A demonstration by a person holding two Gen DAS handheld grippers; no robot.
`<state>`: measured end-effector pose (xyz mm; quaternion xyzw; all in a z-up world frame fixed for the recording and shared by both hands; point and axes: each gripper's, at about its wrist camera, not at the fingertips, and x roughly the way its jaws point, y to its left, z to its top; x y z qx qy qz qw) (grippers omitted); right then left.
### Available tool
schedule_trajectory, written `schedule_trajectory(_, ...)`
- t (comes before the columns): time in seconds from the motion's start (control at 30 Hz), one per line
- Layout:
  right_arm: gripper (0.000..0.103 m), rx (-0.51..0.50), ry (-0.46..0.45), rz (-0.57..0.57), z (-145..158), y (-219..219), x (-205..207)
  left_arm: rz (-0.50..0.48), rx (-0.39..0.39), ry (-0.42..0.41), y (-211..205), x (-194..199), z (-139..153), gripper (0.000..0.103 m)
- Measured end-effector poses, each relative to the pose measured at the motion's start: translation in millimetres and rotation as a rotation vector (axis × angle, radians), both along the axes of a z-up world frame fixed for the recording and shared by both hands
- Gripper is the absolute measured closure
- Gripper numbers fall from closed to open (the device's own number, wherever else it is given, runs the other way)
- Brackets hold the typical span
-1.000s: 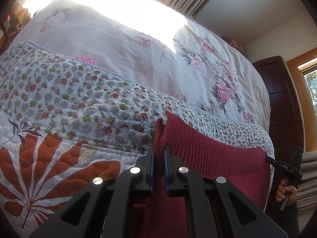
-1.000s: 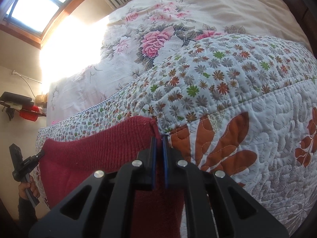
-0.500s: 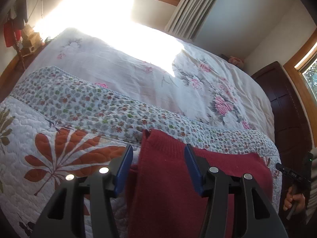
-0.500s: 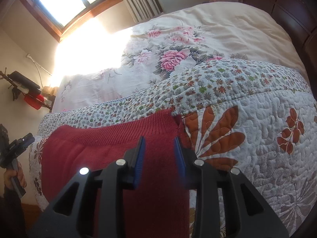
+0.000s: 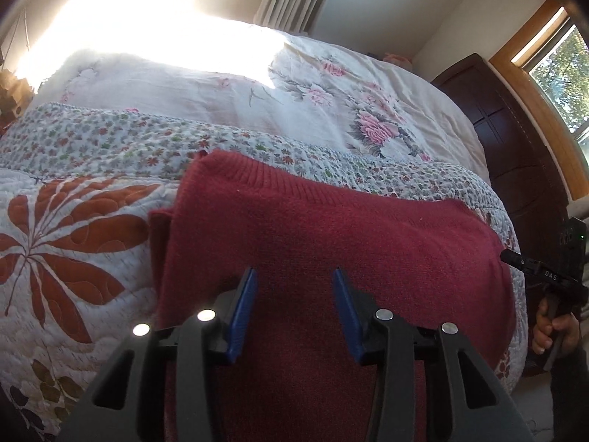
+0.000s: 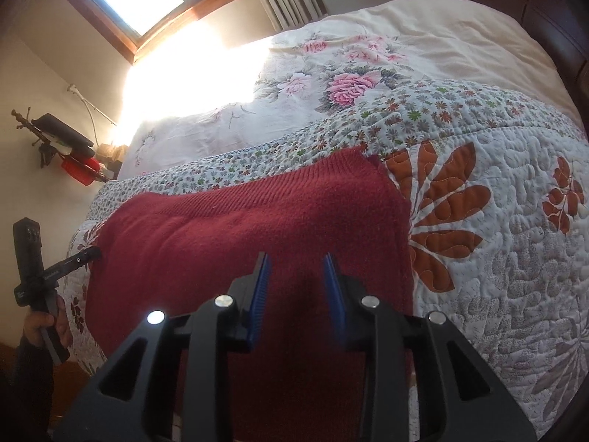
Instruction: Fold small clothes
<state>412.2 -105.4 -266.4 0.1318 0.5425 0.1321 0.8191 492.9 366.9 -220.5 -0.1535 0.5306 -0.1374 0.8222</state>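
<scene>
bed (image 5: 423, 110) fills both views, a cream rose-print comforter (image 6: 441, 37) across its far half from 10 to 2 o'clock. nearer lies a quilt (image 5: 73, 221) with a small-flower border and big rust leaves, spread under everything else.

on that quilt rests the red knit sweater (image 5: 331, 228), already doubled over, its ribbed hem edge running side to side along the far side at 12 o'clock. its long axis lies crosswise between the two hands, and a lower layer peeks out at 9 o'clock in the left wrist view.

left gripper (image 5: 294, 276) hovers above the sweater's left part, blue pads spread apart and holding nothing. right gripper (image 6: 296, 261) hangs over the right part, pads likewise parted and empty; the sweater's right edge sits at about 2 o'clock from it. each tool shows small in the other's view, at 3 o'clock and at 9 o'clock, at the cloth's ends.

both hands look about equally near. my guess is that the next fold turns on the short ends: either gripper would travel outward along that crosswise axis to pinch a side edge.
</scene>
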Motion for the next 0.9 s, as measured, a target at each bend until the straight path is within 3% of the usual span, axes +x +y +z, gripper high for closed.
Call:
schedule_trajectory(0.07, 0.068, 0.025, -0.012, 0.015, 10, 0, -27, -0.021, -0.075, -0.04, -2, -25, 17, 0.056)
schedule_trajectory(0.13, 0.068, 0.014, -0.002, 0.025, 7, 2, -52, -0.046, -0.122, -0.035, -7, -51, 17, 0.056)
schedule_trajectory(0.27, 0.07, -0.024, 0.094, 0.028, -35, 3, -75, -0.043, -0.07, 0.084, -13, -78, -33, 0.056)
schedule_trajectory(0.33, 0.072, -0.033, 0.112, 0.009, -52, 1, -74, -0.043, -0.062, 0.075, -8, -83, -53, 0.056)
schedule_trajectory(0.47, 0.073, 0.006, 0.124, -0.047, -47, -7, -72, -0.034, -0.113, 0.087, -1, -81, -48, 0.056)
schedule_trajectory(0.53, 0.068, -0.029, 0.094, -0.07, -26, -10, -82, -0.017, -0.161, 0.093, 13, -86, -32, 0.05)
schedule_trajectory(0.6, 0.064, -0.084, 0.045, -0.05, 2, -3, -98, 0.028, -0.211, 0.082, 38, -94, -14, 0.03)
schedule_trajectory(0.7, 0.046, -0.261, -0.073, 0.064, 47, 43, -126, 0.124, -0.288, 0.117, 86, -97, -6, 0.015)
schedule_trajectory(0.77, 0.035, -0.389, -0.149, 0.178, 64, 91, -146, 0.167, -0.332, 0.193, 112, -88, -12, 0.013)
schedule_trajectory(0.9, 0.023, -0.514, -0.219, 0.424, 60, 195, -180, 0.189, -0.484, 0.311, 144, -64, -28, 0.012)
